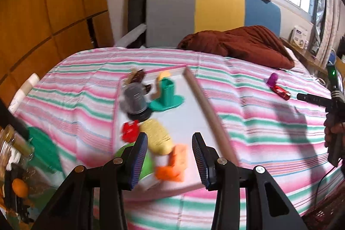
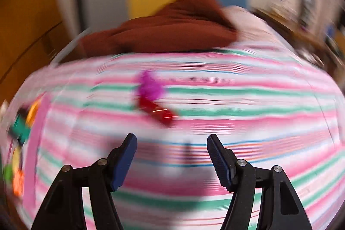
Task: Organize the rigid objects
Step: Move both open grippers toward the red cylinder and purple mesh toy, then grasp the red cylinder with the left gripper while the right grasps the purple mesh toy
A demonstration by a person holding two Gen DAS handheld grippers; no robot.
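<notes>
A white tray with a pink rim (image 1: pixel 204 105) lies on the striped bed. It holds a grey and black cylinder (image 1: pixel 135 100), a teal stand (image 1: pixel 167 96), a yellow piece (image 1: pixel 157 139), a red piece (image 1: pixel 129 130), an orange piece (image 1: pixel 174 165) and a green one (image 1: pixel 146 165). My left gripper (image 1: pixel 170 143) hovers over the tray's near end, open, with nothing pressed between its pads. A purple toy (image 2: pixel 149 87) and a red wrapped piece (image 2: pixel 157 110) lie on the bedspread ahead of my right gripper (image 2: pixel 172 143), which is open and empty. The right wrist view is blurred.
A rust-brown blanket (image 1: pixel 237 42) is heaped at the grey, yellow and blue headboard (image 1: pixel 215 10). A wooden wardrobe (image 1: pixel 43 3) stands on the left. A green sheet (image 1: pixel 43 148) and a jar (image 1: pixel 13 150) sit at lower left. A person's hand (image 1: pixel 333 133) shows at the right edge.
</notes>
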